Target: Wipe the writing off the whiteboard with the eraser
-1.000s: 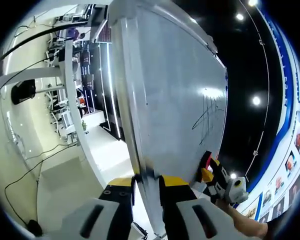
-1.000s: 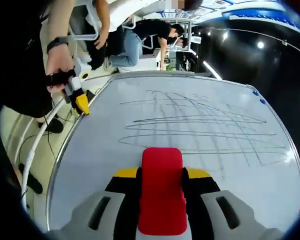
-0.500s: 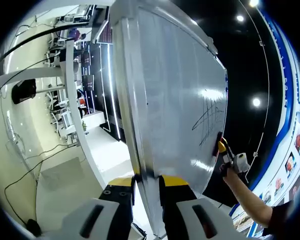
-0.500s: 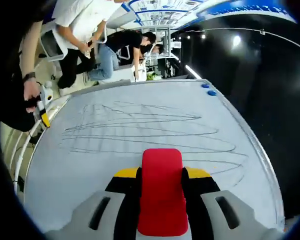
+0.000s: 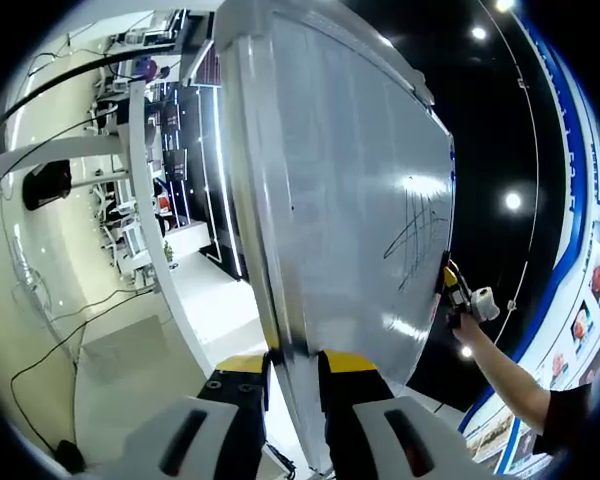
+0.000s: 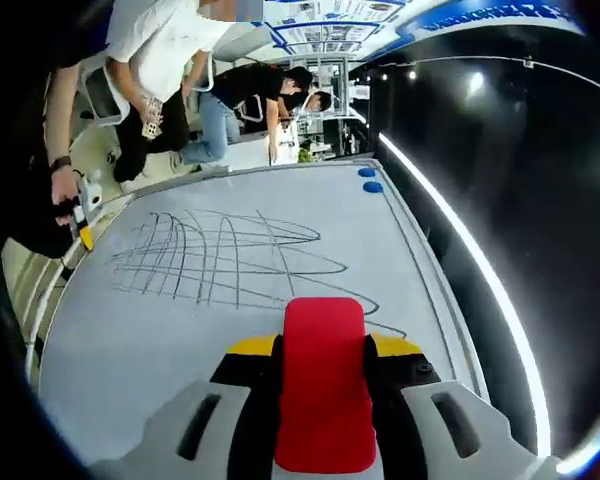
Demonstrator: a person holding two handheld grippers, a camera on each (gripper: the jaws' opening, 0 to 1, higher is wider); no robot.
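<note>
Right gripper was clamped on the red eraser, jaws closed tight against both its sides, eraser end at the whiteboard surface. Black scribble lines lay just ahead of the eraser — looping across the board up and to the left. Two blue magnets sat far ahead near the board's frame. Left gripper gripped the whiteboard's edge between nearly closed jaws — the board rose straight ahead from them, scribbles off to the right.
</note>
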